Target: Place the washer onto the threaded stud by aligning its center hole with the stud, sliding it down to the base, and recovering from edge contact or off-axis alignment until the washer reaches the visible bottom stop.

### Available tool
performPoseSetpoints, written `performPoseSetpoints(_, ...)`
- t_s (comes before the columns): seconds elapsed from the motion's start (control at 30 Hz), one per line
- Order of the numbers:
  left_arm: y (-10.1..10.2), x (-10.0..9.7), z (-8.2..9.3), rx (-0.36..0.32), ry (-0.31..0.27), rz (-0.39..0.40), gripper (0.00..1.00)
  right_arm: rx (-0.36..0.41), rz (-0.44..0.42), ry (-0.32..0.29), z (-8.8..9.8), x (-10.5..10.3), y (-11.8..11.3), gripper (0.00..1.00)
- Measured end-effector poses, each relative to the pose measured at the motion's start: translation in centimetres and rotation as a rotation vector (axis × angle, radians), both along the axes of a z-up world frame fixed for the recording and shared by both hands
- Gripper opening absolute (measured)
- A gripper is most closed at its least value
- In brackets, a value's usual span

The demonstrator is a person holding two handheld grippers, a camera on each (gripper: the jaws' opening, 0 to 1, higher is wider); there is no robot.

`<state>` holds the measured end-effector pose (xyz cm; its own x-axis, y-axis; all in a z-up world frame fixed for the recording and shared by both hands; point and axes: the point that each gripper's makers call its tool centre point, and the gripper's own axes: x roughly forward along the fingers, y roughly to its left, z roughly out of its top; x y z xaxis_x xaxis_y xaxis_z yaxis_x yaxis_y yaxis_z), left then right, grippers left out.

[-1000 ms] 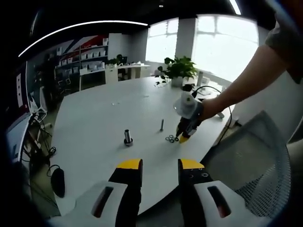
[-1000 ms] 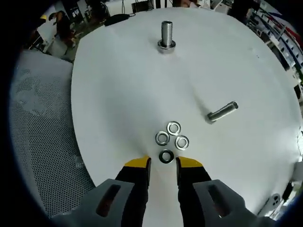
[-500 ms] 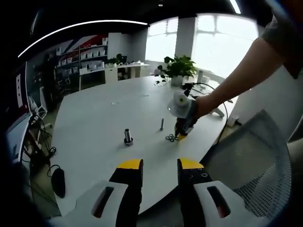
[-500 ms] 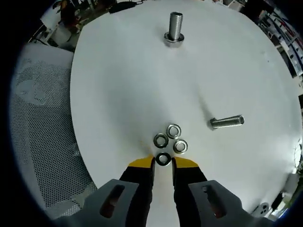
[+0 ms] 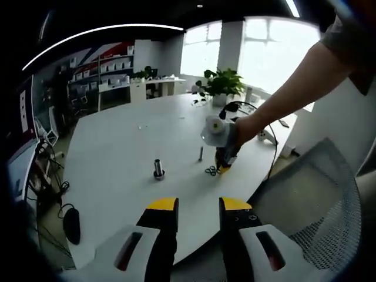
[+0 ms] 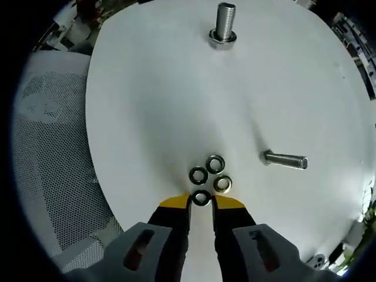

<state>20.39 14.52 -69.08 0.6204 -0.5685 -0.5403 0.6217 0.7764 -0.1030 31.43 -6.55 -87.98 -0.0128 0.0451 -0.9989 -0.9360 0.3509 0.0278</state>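
Four washers lie clustered at the right gripper tips, nearest washer between its slightly parted jaws, ungrasped; stud far ahead, bare; left gripper empty, part-open.

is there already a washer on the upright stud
No, the upright stud is bare; all four washers lie on the table.
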Motion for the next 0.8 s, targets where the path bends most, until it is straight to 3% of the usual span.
performPoseSetpoints(0.23, 0.00, -0.05, -0.13, 0.005, 0.005, -0.003, 0.25, -0.034, -0.026, -0.020, 0.13, -0.38, 0.00, 0.15)
performPoseSetpoints(0.47, 0.20, 0.08, 0.00, 0.001, -0.001, 0.009, 0.25, 0.047, -0.071, -0.065, 0.29, -0.34, -0.18, 0.15)
performPoseSetpoints(0.8, 0.15, 0.01, 0.02, 0.004, -0.001, 0.004, 0.25, 0.083, -0.115, -0.102, 0.31, -0.23, -0.19, 0.13)
